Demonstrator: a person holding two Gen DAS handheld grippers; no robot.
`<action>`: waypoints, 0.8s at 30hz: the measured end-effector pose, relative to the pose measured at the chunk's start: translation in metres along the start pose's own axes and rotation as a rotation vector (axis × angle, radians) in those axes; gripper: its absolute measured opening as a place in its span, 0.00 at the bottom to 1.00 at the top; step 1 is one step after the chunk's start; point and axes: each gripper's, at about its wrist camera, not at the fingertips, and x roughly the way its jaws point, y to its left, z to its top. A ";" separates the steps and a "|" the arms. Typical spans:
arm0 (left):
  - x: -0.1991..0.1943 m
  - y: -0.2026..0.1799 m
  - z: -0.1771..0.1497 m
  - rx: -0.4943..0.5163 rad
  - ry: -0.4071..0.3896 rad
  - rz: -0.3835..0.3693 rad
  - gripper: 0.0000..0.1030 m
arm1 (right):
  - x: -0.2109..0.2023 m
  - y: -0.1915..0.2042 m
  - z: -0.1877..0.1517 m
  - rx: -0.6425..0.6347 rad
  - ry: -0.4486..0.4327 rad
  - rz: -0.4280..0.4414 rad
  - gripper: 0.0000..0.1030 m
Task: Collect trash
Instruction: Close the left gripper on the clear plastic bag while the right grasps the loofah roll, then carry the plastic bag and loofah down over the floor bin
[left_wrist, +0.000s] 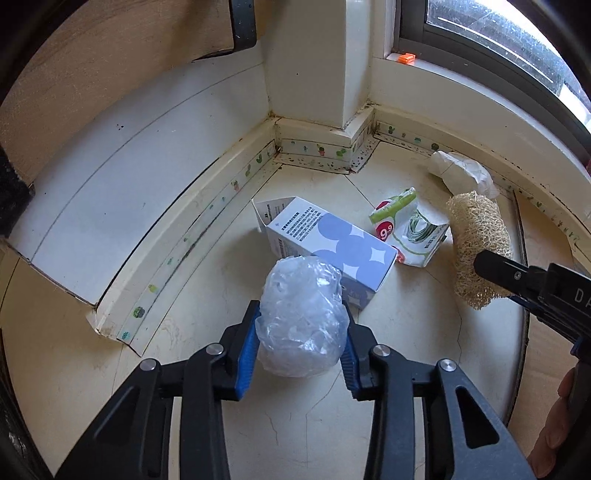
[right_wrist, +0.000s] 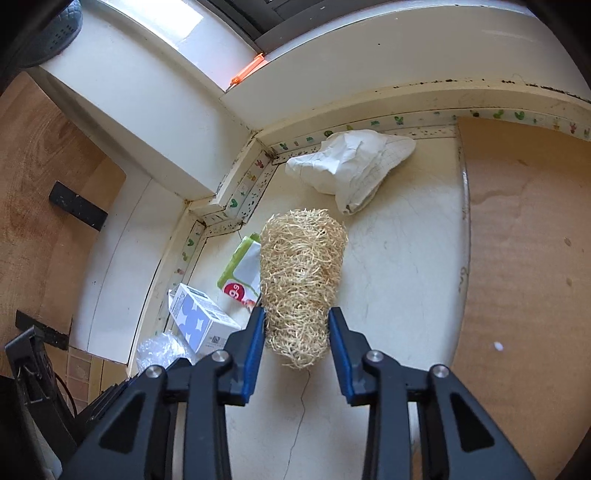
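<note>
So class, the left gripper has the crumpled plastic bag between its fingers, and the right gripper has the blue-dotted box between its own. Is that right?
Not quite. The right gripper has the loofah, not the blue-dotted box, as the right wrist view shows. The left gripper does have the plastic bag.

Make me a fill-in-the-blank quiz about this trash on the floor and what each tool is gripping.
1. The left tool is closed on a crumpled clear ____ bag.
2. The right tool grips the tan ____.
3. The box lying behind that bag has ____ circles printed on it.
4. The crumpled white paper lies against the ____.

Missing words: plastic; loofah; blue; baseboard
</note>
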 end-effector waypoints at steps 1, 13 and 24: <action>-0.003 0.001 -0.001 -0.003 0.000 -0.004 0.35 | -0.004 0.000 -0.003 0.003 0.002 0.002 0.33; -0.057 0.009 -0.021 0.029 -0.039 -0.052 0.34 | -0.048 0.010 -0.042 0.008 -0.015 -0.012 0.33; -0.124 0.038 -0.073 0.096 -0.077 -0.120 0.34 | -0.101 0.050 -0.109 0.001 -0.060 -0.029 0.33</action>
